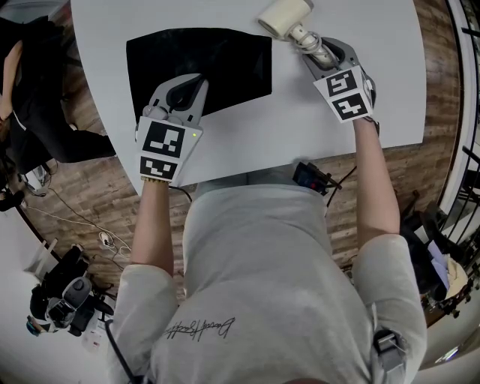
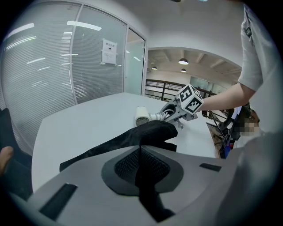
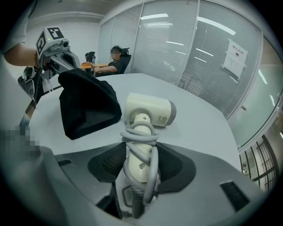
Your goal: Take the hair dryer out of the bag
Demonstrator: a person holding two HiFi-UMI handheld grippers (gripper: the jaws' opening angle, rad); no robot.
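Left hand-held gripper (image 1: 195, 82) jaws together, pinching the raised edge of the one black bag (image 1: 225, 60). Right hand-held gripper (image 1: 310, 43) clamped on the handle of the one cream hair dryer (image 1: 285, 18), which is outside the bag, to its right on the white surface (image 1: 247, 127). One grey cord (image 3: 141, 145) is wound round the handle. One seated person (image 3: 116, 62) beyond the surface. Head view's top edge cuts the dryer head.
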